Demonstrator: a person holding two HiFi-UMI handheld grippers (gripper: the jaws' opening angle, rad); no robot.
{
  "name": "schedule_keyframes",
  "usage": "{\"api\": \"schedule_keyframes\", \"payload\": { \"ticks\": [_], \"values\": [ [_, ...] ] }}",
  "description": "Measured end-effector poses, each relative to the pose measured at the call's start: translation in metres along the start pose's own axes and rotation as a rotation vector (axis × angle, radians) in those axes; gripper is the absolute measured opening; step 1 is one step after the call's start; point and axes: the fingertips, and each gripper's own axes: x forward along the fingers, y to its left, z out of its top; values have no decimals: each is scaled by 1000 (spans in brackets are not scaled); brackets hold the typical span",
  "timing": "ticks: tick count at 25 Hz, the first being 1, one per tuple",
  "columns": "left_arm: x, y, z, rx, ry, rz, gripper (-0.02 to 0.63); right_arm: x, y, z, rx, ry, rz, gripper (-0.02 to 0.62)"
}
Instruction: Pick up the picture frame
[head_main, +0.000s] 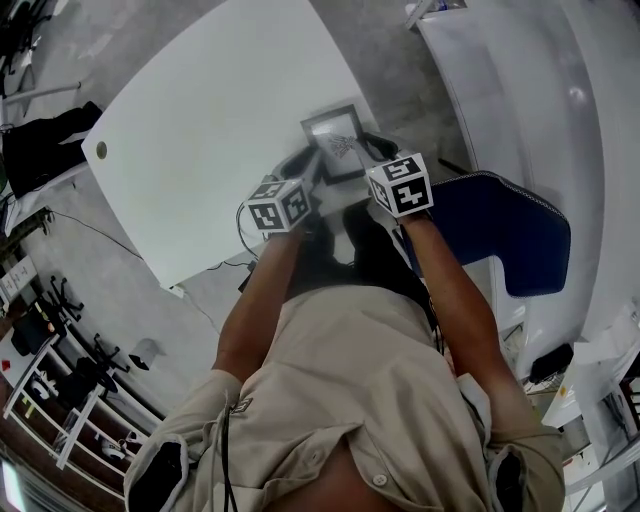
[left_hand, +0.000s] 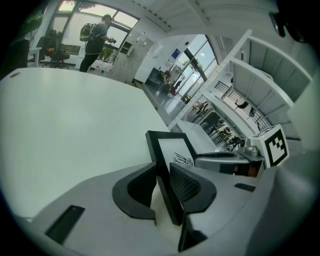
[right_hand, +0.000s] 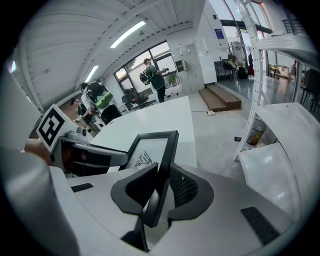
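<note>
Your left gripper is clamped on the picture frame's left side and your right gripper on its right. It's by the white table's near right corner, seemingly lifted; blur obscures contact.

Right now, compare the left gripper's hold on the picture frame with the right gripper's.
The left gripper is shut on the left bar of the picture frame; the right gripper is shut on its right bar. In the left gripper view the print lies right of the jaws; in the right gripper view, left of them. Both pinch the black border edge-on.
</note>
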Motion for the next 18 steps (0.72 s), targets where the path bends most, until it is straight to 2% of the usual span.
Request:
{"api": "schedule_keyframes", "payload": {
  "ticks": [18],
  "values": [
    [-62, -41, 76, 115, -164, -87, 84, -64, 34, 81, -83, -215, -74, 84]
  ]
}}
